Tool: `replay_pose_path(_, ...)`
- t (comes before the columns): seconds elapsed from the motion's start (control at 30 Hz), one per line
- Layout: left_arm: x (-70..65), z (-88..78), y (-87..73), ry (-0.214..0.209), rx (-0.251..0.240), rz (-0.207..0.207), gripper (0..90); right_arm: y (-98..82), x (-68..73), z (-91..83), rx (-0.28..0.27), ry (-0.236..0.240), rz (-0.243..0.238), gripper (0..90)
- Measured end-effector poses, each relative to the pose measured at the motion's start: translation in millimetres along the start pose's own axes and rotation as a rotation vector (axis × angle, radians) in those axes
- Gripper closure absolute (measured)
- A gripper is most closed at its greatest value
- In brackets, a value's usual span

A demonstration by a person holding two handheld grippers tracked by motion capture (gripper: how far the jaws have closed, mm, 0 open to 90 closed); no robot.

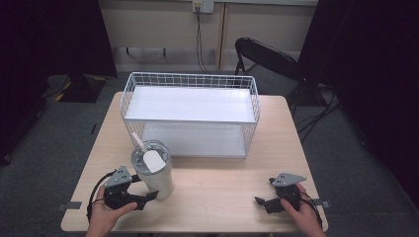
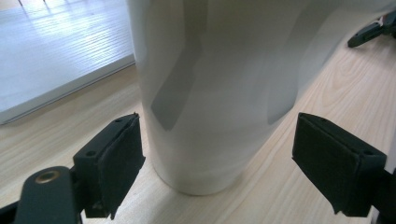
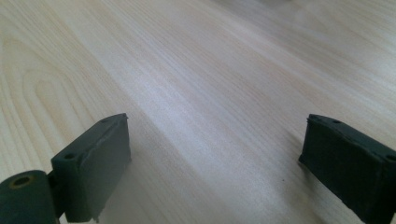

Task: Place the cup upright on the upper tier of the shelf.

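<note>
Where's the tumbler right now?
High view: the tumbler stands upright front-left on the table, just before the wire shelf, between the open left gripper's jaws.

Lab-like test room: black curtains (image 1: pixel 44 39), grey carpet (image 1: pixel 59 133), folding chair (image 1: pixel 267 61), wall socket (image 1: pixel 202 6).

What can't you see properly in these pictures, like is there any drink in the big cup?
- Inside of the cup: high view, its lid covers it, so any drink stays unknown.
- Cup's top: left gripper view, cut off by the upper edge.
- Lower shelf of the wire rack: high view, partly hidden under the upper shelf.
- Left gripper jaw tips: high view, too small to tell whether they touch the cup.
</note>
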State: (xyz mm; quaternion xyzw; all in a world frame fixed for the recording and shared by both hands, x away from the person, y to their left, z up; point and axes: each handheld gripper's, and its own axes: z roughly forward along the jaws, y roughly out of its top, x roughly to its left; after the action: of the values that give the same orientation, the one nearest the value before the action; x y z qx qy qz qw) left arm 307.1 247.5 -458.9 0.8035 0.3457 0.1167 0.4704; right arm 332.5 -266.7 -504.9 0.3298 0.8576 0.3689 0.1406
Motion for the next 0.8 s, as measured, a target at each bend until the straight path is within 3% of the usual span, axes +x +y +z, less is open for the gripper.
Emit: replay_pose_path(0.8,-1.0,5.6,9.7,-0.004,-0.058,-0.003,12.1,0.0,0.0,0.0,0.000,0.000,0.000,7.6)
